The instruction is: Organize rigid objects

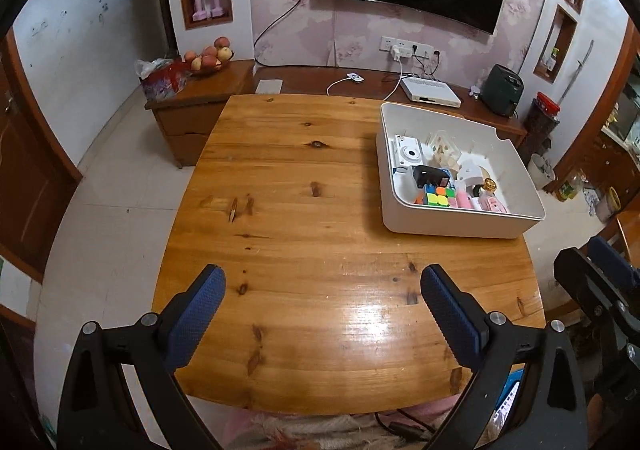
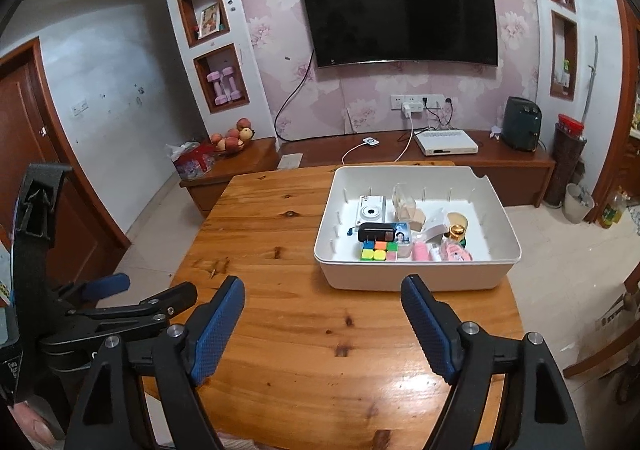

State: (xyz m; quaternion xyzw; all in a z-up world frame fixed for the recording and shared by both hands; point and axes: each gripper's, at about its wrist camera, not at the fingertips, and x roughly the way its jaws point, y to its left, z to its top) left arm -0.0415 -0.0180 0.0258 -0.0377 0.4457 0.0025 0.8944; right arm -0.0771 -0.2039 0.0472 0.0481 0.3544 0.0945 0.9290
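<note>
Grippers both idle over the near end of the counter [image 1: 304,178]: left gripper [image 1: 322,310] w/ jaws wide apart, nothing held; right gripper [image 2: 322,324] same, jaws spread & empty. All rigid objs sit in the white bin [image 2: 498,210] at the far right of the counter: white camera [image 2: 372,210] near the back-left, black box [image 2: 374,232] in front of it, colour cube [image 2: 378,250] at the front wall, pink items [image 2: 456,252] to its right. Bare wood elsewhere, so prob. the sorting is done or objs are yet to be taken out; can't tell which. Jaws held open likely to be ready for a grab
</note>
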